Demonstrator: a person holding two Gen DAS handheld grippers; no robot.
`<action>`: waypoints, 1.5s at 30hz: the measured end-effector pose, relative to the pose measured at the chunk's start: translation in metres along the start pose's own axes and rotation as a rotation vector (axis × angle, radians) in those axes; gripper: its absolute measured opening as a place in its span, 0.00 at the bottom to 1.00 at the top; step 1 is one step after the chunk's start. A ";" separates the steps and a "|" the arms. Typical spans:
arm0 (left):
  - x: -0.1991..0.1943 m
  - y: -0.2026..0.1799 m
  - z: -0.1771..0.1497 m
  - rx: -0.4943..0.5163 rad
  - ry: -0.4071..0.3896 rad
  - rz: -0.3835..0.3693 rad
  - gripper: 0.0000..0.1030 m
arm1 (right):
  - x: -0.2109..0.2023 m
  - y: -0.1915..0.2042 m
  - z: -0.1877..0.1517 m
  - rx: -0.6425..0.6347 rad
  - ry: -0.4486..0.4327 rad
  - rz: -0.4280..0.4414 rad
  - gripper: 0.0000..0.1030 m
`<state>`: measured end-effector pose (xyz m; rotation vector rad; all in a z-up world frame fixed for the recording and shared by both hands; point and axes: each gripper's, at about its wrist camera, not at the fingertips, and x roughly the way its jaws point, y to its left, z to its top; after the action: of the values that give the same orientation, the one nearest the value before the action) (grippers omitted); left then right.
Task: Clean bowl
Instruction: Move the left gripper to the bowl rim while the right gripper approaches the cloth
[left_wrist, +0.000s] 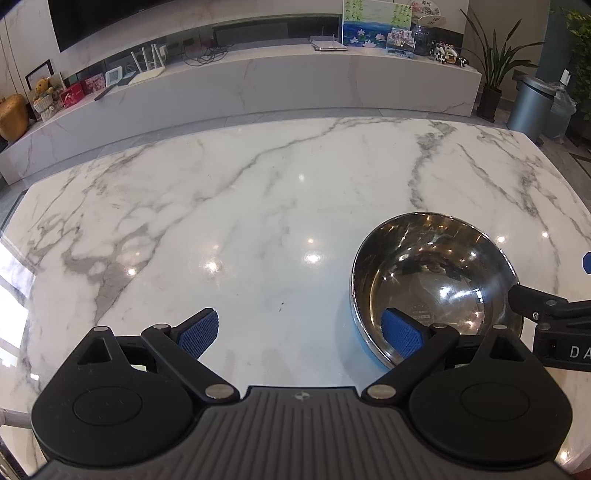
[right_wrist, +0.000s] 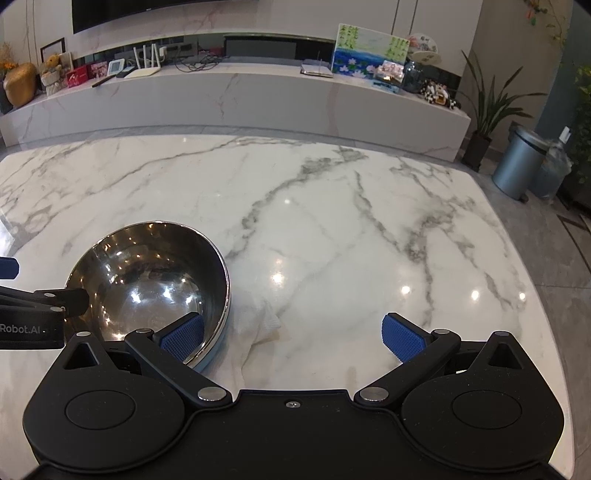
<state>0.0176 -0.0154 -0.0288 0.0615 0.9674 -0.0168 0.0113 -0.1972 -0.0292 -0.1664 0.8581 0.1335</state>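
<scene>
Stainless steel bowl (left_wrist: 436, 291), light, rigid and slippery by the look of it, sits near the marble table's (left_wrist: 258, 192) front edge between both released claws, its thin rim the likeliest hold, a white cloth (right_wrist: 262, 325) touching its side.

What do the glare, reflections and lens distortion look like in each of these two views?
Left wrist view: bright ceiling-light spots glare on the glossy marble table; the steel bowl mirrors the room; the fisheye bends the table's far edge. Right wrist view: similar spots to the right of the bowl; a white cloth nearly blends into the marble; corners darken.
</scene>
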 end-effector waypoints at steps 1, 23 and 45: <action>0.002 0.000 0.000 0.001 0.004 -0.002 0.89 | 0.001 0.000 0.000 -0.001 0.001 0.000 0.99; 0.026 -0.002 0.001 -0.081 0.089 -0.103 0.43 | -0.013 -0.003 -0.003 -0.031 -0.039 0.054 0.93; 0.029 -0.019 0.004 -0.061 0.084 -0.131 0.18 | -0.012 -0.025 -0.023 0.025 0.050 0.236 0.46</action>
<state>0.0367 -0.0347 -0.0510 -0.0581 1.0538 -0.1060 -0.0088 -0.2272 -0.0319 -0.0442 0.9272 0.3400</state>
